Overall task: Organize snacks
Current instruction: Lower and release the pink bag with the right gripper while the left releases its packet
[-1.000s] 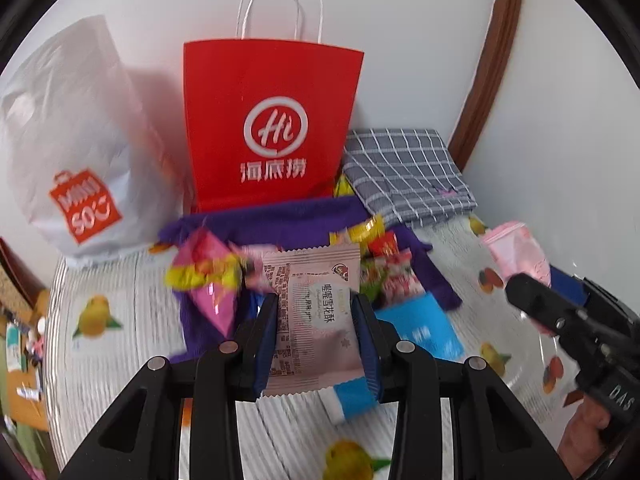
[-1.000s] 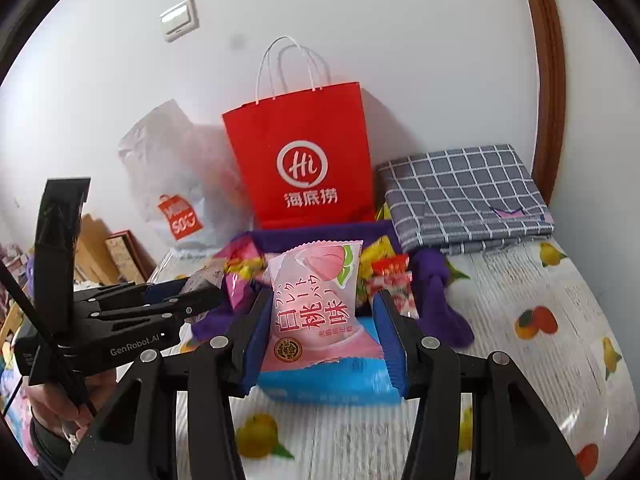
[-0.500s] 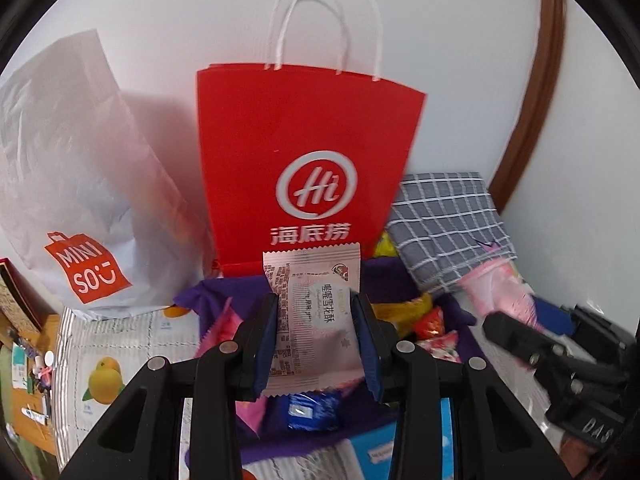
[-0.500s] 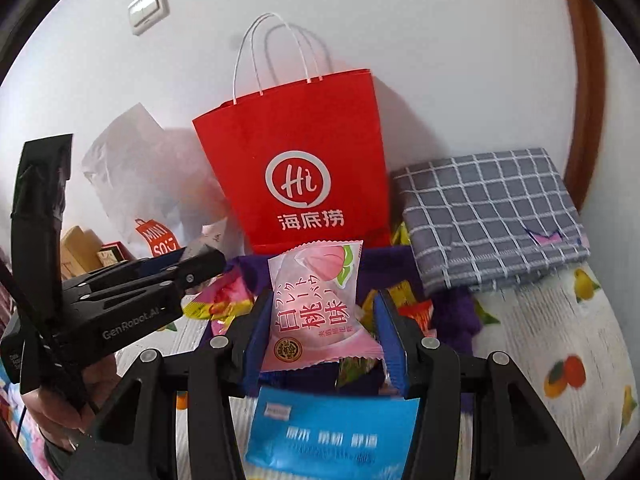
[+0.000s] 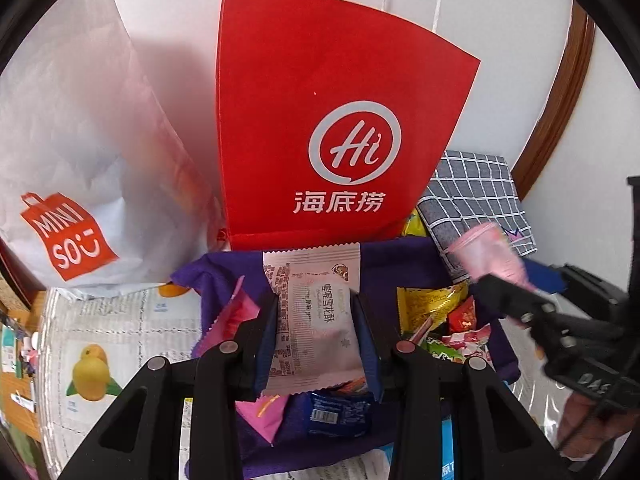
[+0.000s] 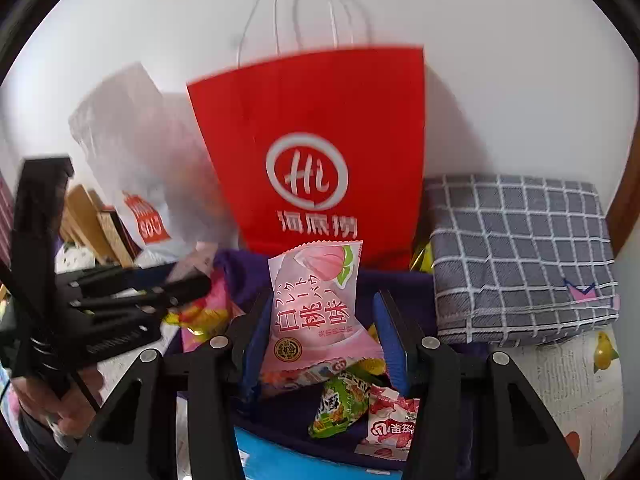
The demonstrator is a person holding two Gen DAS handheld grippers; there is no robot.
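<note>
My left gripper (image 5: 316, 334) is shut on a pale pink snowflake-crisp packet (image 5: 314, 316), held upright in front of the red paper bag (image 5: 340, 120). My right gripper (image 6: 320, 338) is shut on a pink peach-flavour snack packet (image 6: 320, 304), also upright and close before the red paper bag (image 6: 316, 148). Loose snacks lie on a purple cloth (image 5: 400, 264) below both grippers: a yellow packet (image 5: 430, 306), a blue packet (image 5: 338, 412), a green packet (image 6: 340, 404) and a red-white packet (image 6: 390, 424). In the left wrist view the right gripper (image 5: 504, 284) appears at right with its pink packet; in the right wrist view the left gripper (image 6: 188, 280) appears at left.
A white Miniso bag (image 5: 80, 160) leans on the wall left of the red bag. A folded grey checked cloth (image 6: 520, 256) lies at the right. The table has a fruit-print cover (image 5: 120, 332). A blue box (image 6: 288, 460) lies near the front. A brown door frame (image 5: 560, 92) stands at right.
Both grippers moved forward and lower toward the red bag, each keeping its packet. The bag now fills much more of both views, and the snack pile lies directly below.
</note>
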